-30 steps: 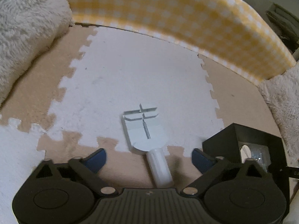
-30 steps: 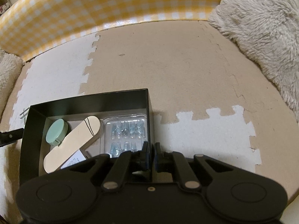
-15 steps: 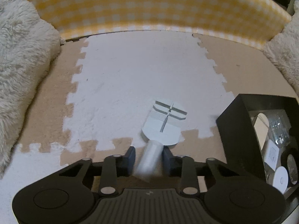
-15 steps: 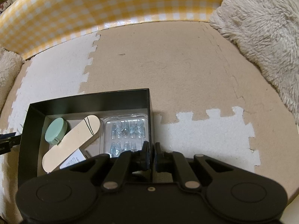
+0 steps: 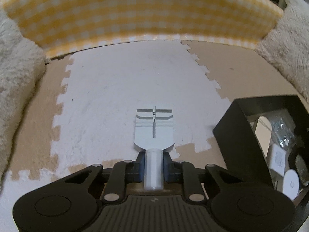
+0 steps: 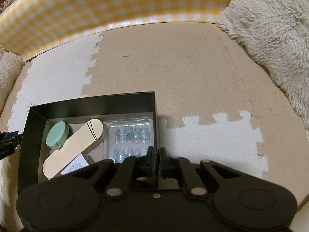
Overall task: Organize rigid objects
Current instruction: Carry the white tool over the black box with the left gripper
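Note:
My left gripper is shut on the round handle of a white plastic tool, whose flat slotted head points forward over the white foam mat. A black box stands just to its right. In the right wrist view my right gripper is shut on the right wall of the same black box. Inside lie a mint round case, a beige oblong board, a clear tray of blue pieces and a white card.
Foam puzzle mats in white and tan cover the floor. A yellow checked barrier closes the back. Fluffy cream cushions sit at the left and right.
My left gripper went from open to shut on the white tool's handle, and the tool has swung straight and lifted slightly. The right gripper and box have stayed put.

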The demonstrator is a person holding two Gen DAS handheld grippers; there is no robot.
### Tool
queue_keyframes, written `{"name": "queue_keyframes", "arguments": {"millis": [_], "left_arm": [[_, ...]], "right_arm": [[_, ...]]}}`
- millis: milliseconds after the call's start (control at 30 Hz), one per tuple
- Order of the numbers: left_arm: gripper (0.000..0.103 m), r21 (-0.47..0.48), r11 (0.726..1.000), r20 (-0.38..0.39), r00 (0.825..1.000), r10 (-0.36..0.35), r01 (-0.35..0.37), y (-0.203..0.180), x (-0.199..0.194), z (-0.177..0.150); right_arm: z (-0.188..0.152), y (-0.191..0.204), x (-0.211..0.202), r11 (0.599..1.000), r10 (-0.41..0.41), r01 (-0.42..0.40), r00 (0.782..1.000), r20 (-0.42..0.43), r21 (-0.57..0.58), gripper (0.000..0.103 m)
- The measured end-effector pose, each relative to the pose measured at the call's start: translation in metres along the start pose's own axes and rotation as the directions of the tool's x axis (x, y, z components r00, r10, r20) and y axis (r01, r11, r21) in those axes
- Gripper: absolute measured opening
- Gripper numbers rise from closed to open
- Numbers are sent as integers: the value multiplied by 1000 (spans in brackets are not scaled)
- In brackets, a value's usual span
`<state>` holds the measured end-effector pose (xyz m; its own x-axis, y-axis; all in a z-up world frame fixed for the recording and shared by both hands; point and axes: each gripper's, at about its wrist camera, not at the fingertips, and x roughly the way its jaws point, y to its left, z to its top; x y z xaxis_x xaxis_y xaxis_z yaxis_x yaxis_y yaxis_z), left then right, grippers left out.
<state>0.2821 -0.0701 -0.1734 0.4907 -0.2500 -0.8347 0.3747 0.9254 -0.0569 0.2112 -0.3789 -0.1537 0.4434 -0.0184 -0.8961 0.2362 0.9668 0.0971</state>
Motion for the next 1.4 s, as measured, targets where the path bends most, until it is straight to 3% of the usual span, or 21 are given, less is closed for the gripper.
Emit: {"name": "queue_keyframes", "arguments": {"millis": [200,300,433,600,733,867,1067,1100,1167,1400], "left_arm": [[20,-21,999,106,993,-47,50,-3,-31,13],[20,-11,992,160,980,-119,122,-15,-52,21],[20,77,973,185,956,-230,219,-44,-73,23],[20,197,918,91,926,-366,343,-90,-75,10],[20,227,885,-24,910,-413,407,-121,-59,-8],[20,201,877,-78,899,-430,437,-140,-41,-16],[21,119,886,-79,894,-441,448,-151,-29,-22],[23,110,888,-68,894,-442,447,-151,-28,-23],[43,113,889,-68,896,-438,443,-149,-30,-24],[72,74,893,-85,895,-438,444,-147,-37,-21]], "right_arm": [[0,0,0,1000,-1,1,1000,1,-4,6],[0,0,0,1000,-3,3,1000,0,-5,6],[0,0,0,1000,-2,2,1000,1,-4,6],[0,0,0,1000,-4,4,1000,1,-6,6],[0,1,0,1000,-6,6,1000,1,-7,6],[0,1,0,1000,-8,8,1000,1,-9,6],[0,1,0,1000,-7,7,1000,1,-10,6],[-1,1,0,1000,-7,7,1000,1,-9,6],[-1,0,0,1000,-7,7,1000,2,-10,6],[-1,1,0,1000,-7,7,1000,2,-10,6]]}}
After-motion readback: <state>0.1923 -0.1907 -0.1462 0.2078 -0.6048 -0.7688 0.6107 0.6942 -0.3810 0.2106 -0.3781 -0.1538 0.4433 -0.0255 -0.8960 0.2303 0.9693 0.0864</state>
